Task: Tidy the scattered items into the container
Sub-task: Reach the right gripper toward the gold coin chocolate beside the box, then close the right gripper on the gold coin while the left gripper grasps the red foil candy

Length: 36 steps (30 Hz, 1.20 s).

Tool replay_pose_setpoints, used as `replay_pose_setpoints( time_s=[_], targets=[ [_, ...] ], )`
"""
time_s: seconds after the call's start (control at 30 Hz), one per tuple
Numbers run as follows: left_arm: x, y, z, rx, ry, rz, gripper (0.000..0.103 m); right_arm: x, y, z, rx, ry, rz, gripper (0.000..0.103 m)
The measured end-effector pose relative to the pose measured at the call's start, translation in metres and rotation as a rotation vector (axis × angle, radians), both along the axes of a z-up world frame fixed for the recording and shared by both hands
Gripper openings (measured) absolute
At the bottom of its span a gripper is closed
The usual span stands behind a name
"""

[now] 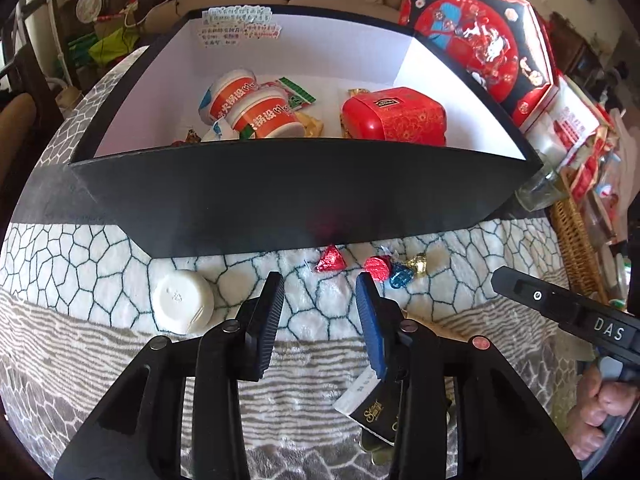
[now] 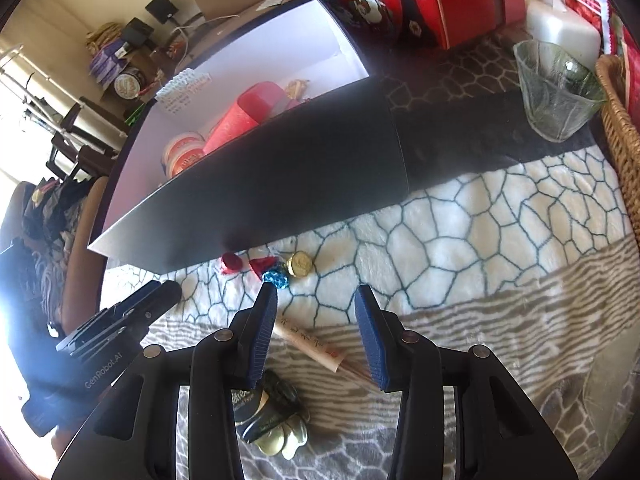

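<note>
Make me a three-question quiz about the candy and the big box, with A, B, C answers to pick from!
1. Where is the white cup lying?
A. inside the box
B. on the blanket, outside the box
C. in the basket

2. What colour is the tin inside the black box?
A. red
B. green
C. purple

3. How are the left gripper and right gripper?
A. both open and empty
B. both shut on candy
C. one holds the cup

Answers:
1 B, it lies on the patterned blanket in front of the box wall.
2 A, the tin is red.
3 A, each shows a gap between its fingers with nothing gripped.
</note>
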<state>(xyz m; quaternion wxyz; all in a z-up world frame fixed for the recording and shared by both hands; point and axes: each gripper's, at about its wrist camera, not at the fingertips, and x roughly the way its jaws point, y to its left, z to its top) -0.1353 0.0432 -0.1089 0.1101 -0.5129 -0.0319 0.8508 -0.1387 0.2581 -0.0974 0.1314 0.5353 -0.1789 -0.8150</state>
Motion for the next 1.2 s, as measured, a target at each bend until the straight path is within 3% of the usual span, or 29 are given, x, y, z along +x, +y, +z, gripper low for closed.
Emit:
replay_pose_setpoints(
  time_s=[0.1, 0.27, 0.5, 0.63, 0.8, 1.0, 1.1, 1.2],
  targets=[
    [-0.008, -0.002, -0.006, -0.004, -0.005, 0.02, 0.044, -0.009, 0.003, -0.009, -0.063, -0.049, -0.03, 0.042],
    [-0.019, -0.008, -0.022, 0.036, -0.068, 0.099, 0.042, -0.021, 0.004, -0.03, -0.164, -0.114, -0.088, 0.042],
    [-0.026, -0.001, -0.034, 0.024, -0.102, 0.135, 0.042, -0.031, -0.006, -0.037, -0.138, -0.137, -0.088, 0.042],
    [-0.029, 0.004, -0.041, -0.009, -0.111, 0.149, 0.034, -0.03, -0.009, -0.039, -0.094, -0.126, -0.07, 0.042],
    [-0.03, 0.004, -0.045, -0.023, -0.094, 0.181, 0.032, -0.033, -0.002, -0.049, -0.129, -0.139, -0.069, 0.041],
    [-0.033, -0.006, -0.051, 0.02, -0.118, 0.22, 0.034, -0.027, -0.002, -0.048, -0.083, -0.119, -0.035, 0.04],
    [-0.033, -0.013, -0.052, 0.046, -0.129, 0.242, 0.038, -0.023, -0.002, -0.047, -0.061, -0.116, -0.007, 0.03],
    [-0.032, -0.015, -0.052, 0.044, -0.129, 0.245, 0.041, -0.018, 0.001, -0.048, -0.1, -0.117, 0.023, 0.02]
  ],
)
